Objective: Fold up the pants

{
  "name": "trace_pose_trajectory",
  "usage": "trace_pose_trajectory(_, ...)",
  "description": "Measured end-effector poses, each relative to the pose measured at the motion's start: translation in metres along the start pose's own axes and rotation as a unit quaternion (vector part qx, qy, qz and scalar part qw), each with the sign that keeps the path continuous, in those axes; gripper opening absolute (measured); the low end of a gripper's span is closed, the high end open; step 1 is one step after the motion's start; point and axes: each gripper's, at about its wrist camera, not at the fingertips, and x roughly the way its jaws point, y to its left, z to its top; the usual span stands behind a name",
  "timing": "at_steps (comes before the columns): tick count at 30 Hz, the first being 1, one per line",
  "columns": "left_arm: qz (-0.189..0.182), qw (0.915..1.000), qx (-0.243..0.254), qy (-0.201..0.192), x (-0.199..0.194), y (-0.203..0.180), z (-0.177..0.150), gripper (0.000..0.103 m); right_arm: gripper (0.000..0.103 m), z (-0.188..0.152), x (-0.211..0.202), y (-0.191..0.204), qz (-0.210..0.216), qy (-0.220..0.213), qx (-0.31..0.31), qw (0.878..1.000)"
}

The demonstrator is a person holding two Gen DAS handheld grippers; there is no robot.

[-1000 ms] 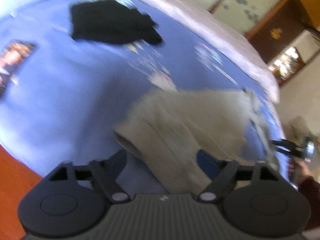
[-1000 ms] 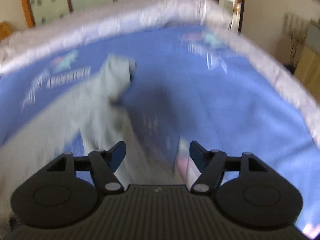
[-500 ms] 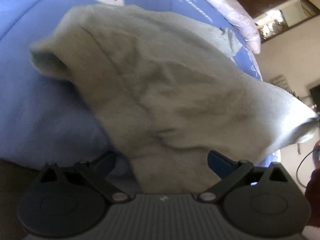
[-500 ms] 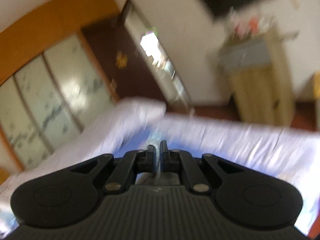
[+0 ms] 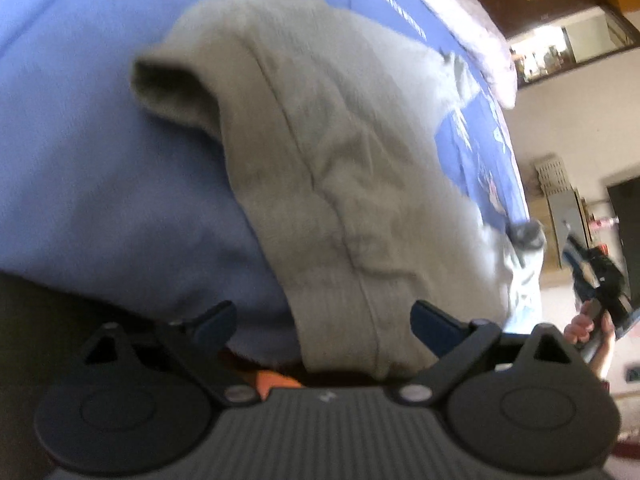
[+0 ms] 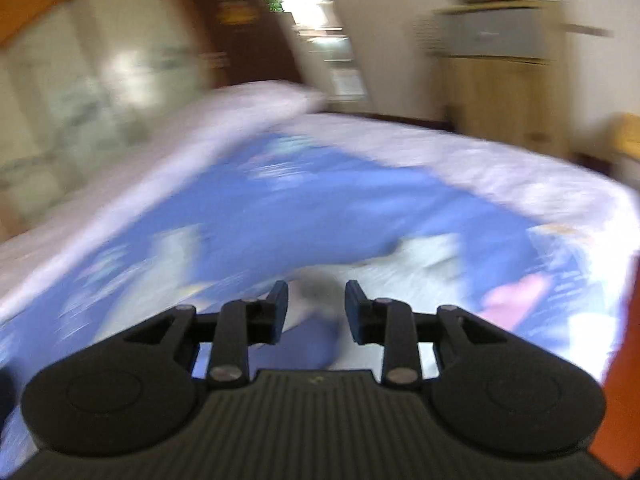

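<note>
Grey pants (image 5: 360,160) lie crumpled on the blue bed cover (image 5: 100,180). In the left wrist view their ribbed end hangs at the bed's near edge, between the wide-apart fingers of my left gripper (image 5: 324,318); the pads do not press on it. At the right edge of that view a hand (image 5: 588,328) holds my right gripper (image 5: 592,276) just past a lifted corner of the pants. The right wrist view is blurred. There the right gripper (image 6: 314,304) has its jaws partly apart and opening above pale grey cloth (image 6: 416,268), with nothing pinched between the pads.
A white quilted border (image 6: 480,168) runs round the blue cover (image 6: 320,200). Beyond the bed stand a wooden cabinet (image 6: 500,80) and a dark door (image 6: 248,20). Orange floor (image 5: 276,380) shows under the bed's near edge.
The left gripper has come down close to the pants' ribbed end. The right gripper was shut half a second ago, aimed at the room; now its jaws are apart and it tilts toward the bed.
</note>
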Motion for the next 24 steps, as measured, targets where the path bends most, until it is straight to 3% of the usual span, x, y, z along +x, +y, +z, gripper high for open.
trace_pose_trajectory(1, -0.002, 1.0, 0.0, 0.007, 0.002, 0.0, -0.003, 0.097, 0.041, -0.009, -0.014, 0.015, 0.063, 0.01, -0.036, 0.997)
trace_pose_trajectory(3, -0.005, 0.9999, 0.002, 0.014, 0.007, -0.003, -0.005, 0.097, 0.057, -0.035, -0.036, 0.056, 0.171, 0.041, -0.136, 0.975)
trace_pose_trajectory(4, -0.008, 0.9999, 0.003, 0.012, 0.006, -0.005, -0.004, 0.096, 0.063, -0.049, -0.045, 0.08, 0.215, 0.059, -0.202, 0.954)
trace_pose_trajectory(6, -0.017, 0.9998, 0.004, -0.004, -0.001, -0.006, -0.002, 0.097, 0.064, -0.082, -0.062, 0.125, 0.28, 0.075, -0.33, 0.898)
trace_pose_trajectory(8, -0.024, 0.9994, -0.002, -0.025, -0.011, -0.007, 0.001, 0.097, 0.064, -0.114, -0.068, 0.162, 0.342, 0.102, -0.401, 0.843)
trace_pose_trajectory(10, -0.026, 0.9984, -0.009, -0.049, -0.026, -0.005, 0.002, 0.097, 0.064, -0.136, -0.059, 0.184, 0.386, 0.141, -0.433, 0.802)
trace_pose_trajectory(12, -0.023, 0.9973, -0.016, -0.068, -0.038, -0.002, 0.001, 0.097, 0.064, -0.162, -0.048, 0.21, 0.406, 0.181, -0.458, 0.77)
trace_pose_trajectory(15, -0.015, 0.9965, -0.022, -0.079, -0.047, 0.001, -0.002, 0.097, 0.06, -0.199, -0.022, 0.242, 0.387, 0.231, -0.497, 0.741)
trace_pose_trajectory(16, -0.014, 0.9964, -0.023, -0.08, -0.049, 0.002, -0.004, 0.097, 0.041, -0.208, -0.016, 0.245, 0.376, 0.246, -0.501, 0.739)
trace_pose_trajectory(17, -0.014, 0.9964, -0.023, -0.08, -0.05, 0.001, -0.005, 0.097, 0.031, -0.211, -0.01, 0.244, 0.365, 0.259, -0.495, 0.745)
trace_pose_trajectory(19, -0.019, 0.9964, -0.019, -0.08, -0.048, -0.002, -0.004, 0.097, 0.016, -0.189, 0.007, 0.236, 0.381, 0.295, -0.405, 0.777)
trace_pose_trajectory(21, -0.033, 0.9962, -0.018, -0.078, -0.046, -0.005, -0.001, 0.097, 0.015, -0.158, 0.028, 0.216, 0.397, 0.321, -0.237, 0.827)
trace_pose_trajectory(22, -0.042, 0.9961, -0.019, -0.075, -0.044, -0.005, -0.001, 0.097, 0.015, -0.143, 0.039, 0.196, 0.404, 0.327, -0.141, 0.842)
trace_pose_trajectory(23, -0.054, 0.9959, -0.021, -0.07, -0.04, -0.007, 0.001, 0.097, 0.015, -0.133, 0.051, 0.175, 0.412, 0.333, -0.039, 0.847)
trace_pose_trajectory(24, -0.066, 0.9955, -0.023, -0.064, -0.036, -0.009, 0.003, 0.097, 0.015, -0.129, 0.061, 0.156, 0.413, 0.34, 0.04, 0.844)
